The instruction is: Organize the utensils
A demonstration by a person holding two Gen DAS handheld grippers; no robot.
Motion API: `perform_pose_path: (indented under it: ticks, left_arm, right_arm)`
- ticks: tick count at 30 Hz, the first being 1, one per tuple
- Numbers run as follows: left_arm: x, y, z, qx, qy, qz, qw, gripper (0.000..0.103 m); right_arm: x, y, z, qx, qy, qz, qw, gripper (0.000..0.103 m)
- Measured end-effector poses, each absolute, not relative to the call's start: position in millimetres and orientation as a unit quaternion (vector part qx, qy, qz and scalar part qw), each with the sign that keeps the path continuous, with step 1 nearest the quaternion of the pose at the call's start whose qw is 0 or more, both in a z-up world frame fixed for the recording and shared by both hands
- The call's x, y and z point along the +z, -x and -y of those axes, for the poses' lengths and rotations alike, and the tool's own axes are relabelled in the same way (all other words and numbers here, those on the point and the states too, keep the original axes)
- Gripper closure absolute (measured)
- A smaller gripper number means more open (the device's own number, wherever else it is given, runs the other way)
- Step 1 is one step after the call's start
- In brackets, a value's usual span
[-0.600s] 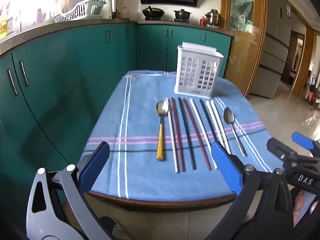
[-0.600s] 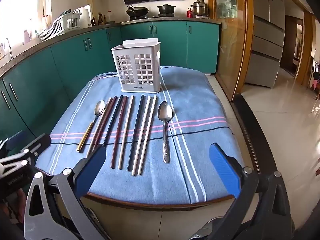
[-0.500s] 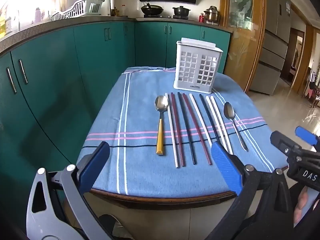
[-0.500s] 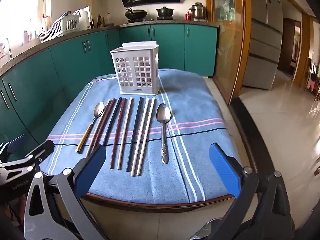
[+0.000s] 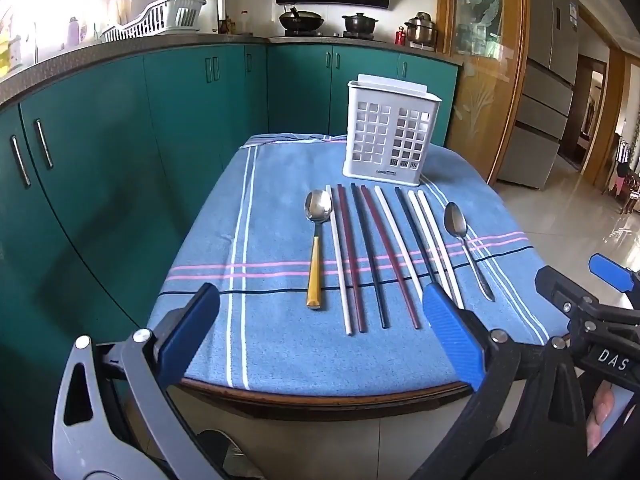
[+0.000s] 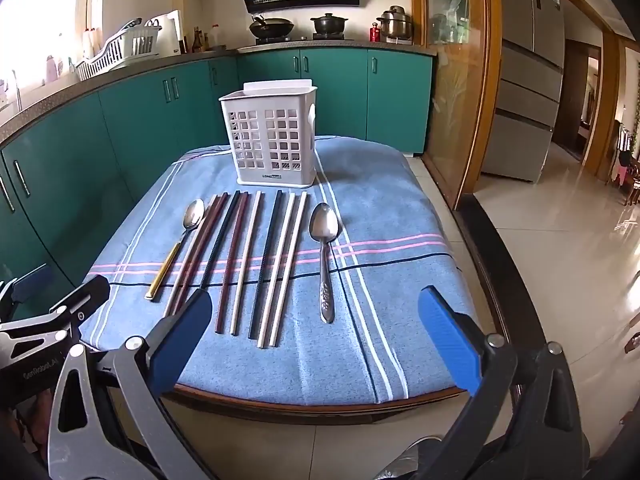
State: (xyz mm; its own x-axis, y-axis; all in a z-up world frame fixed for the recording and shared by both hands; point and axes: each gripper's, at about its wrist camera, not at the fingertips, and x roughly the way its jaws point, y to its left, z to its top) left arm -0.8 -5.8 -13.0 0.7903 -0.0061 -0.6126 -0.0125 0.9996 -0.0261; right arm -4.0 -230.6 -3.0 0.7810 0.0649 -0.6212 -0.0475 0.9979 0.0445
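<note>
A white slotted utensil holder [image 5: 390, 142] [image 6: 274, 140] stands at the far end of a blue striped cloth. In front of it lie several chopsticks [image 5: 378, 256] [image 6: 256, 260] in white, dark red and black, side by side. A yellow-handled spoon [image 5: 316, 236] [image 6: 176, 248] lies at their left, a steel spoon [image 5: 464, 244] [image 6: 325, 248] at their right. My left gripper [image 5: 320, 332] hovers open near the table's front edge, nothing between its blue pads. My right gripper [image 6: 312, 332] is open too, just short of the chopstick ends and holding nothing.
The small cloth-covered table [image 5: 280, 394] [image 6: 320, 406] has a wooden rim. Green cabinets [image 5: 120, 140] run along the left and back. A tiled floor [image 6: 560, 260] opens to the right. A dish rack [image 5: 156, 20] and pots [image 6: 328, 24] sit on the counter.
Both grippers have tilted slightly so the table sits lower and nearer in each view. Nothing on the cloth has moved, and both stay open.
</note>
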Motion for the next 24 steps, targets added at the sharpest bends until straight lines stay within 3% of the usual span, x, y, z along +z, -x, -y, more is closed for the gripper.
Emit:
perform_pose_path:
  ticks: [24]
  left_arm:
    - [-17.1, -3.6, 2.1, 0.002, 0.017, -0.329, 0.944, 0.003]
  right_arm:
    - [-11.5, -1.0, 228.8, 0.037, -0.016, -0.336, 0.941, 0.003]
